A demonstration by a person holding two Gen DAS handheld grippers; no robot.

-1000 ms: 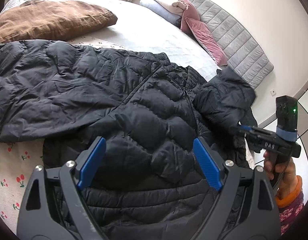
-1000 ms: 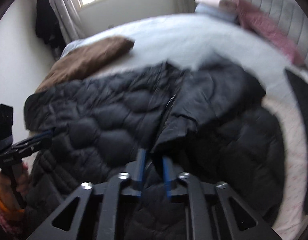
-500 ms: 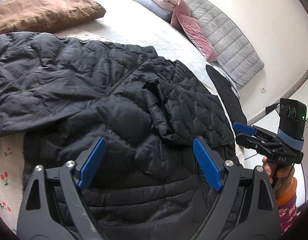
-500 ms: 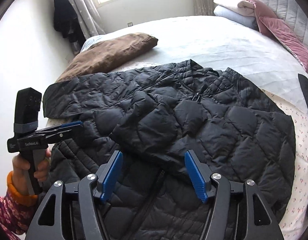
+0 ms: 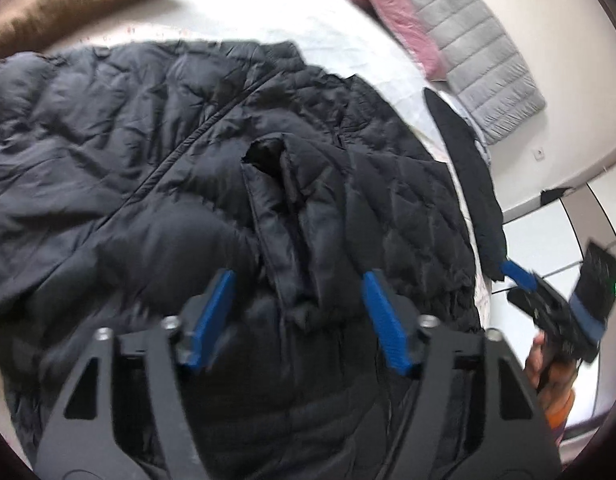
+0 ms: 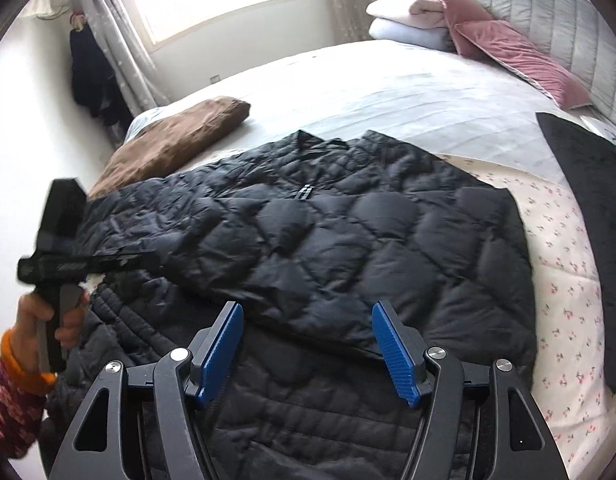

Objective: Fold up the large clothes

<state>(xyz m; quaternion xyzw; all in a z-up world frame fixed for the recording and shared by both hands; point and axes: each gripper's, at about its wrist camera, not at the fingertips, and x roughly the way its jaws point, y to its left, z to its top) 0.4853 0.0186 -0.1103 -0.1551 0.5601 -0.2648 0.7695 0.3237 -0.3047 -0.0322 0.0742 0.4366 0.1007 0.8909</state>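
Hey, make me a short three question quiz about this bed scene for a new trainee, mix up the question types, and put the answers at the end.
1. True or false: the black jacket lies on the bed.
2. What colour is the pillow beyond the jacket's far left edge, seen from the right wrist? A) brown B) green C) yellow
3. Fill in: neither the left gripper nor the right gripper holds any ____.

Key: 1 true. 2 A. 3 cloth; both are open, above the jacket.
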